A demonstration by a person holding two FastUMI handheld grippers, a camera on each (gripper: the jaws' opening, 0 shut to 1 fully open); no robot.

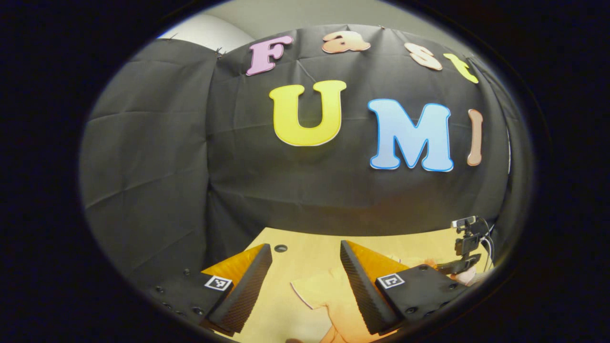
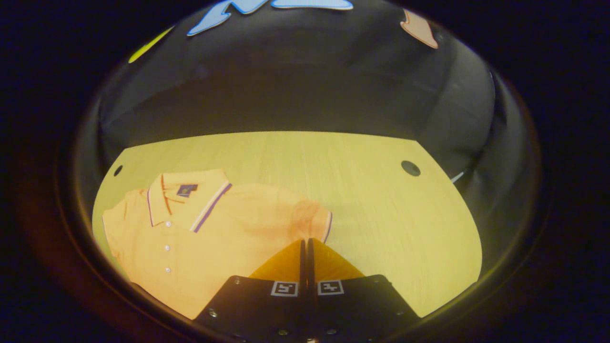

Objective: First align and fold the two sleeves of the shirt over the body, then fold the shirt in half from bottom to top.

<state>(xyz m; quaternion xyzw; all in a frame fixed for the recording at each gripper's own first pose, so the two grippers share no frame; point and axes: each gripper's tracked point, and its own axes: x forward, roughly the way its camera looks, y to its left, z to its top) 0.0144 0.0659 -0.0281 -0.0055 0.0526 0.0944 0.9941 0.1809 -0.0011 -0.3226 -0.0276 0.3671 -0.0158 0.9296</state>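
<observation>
One shirt (image 2: 200, 233) on the desk (image 2: 362, 200), two round holes in the desktop near its far corners (image 2: 410, 167) (image 2: 117, 170), three buttons down the placket (image 2: 167, 247), two tools (image 1: 305, 286) (image 2: 305, 245).

Legible text: none. Square black-and-white coded markers, one on each finger base of the left gripper (image 1: 305, 286) and of the right gripper (image 2: 305, 245). Small dark neck label inside the collar of the shirt (image 2: 190, 228), too small to read.

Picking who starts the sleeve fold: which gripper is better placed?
Likely right: the right gripper, shut, sits at the shirt's sleeve. The left gripper is open over another shirt edge, pointing more at the wall.
</observation>
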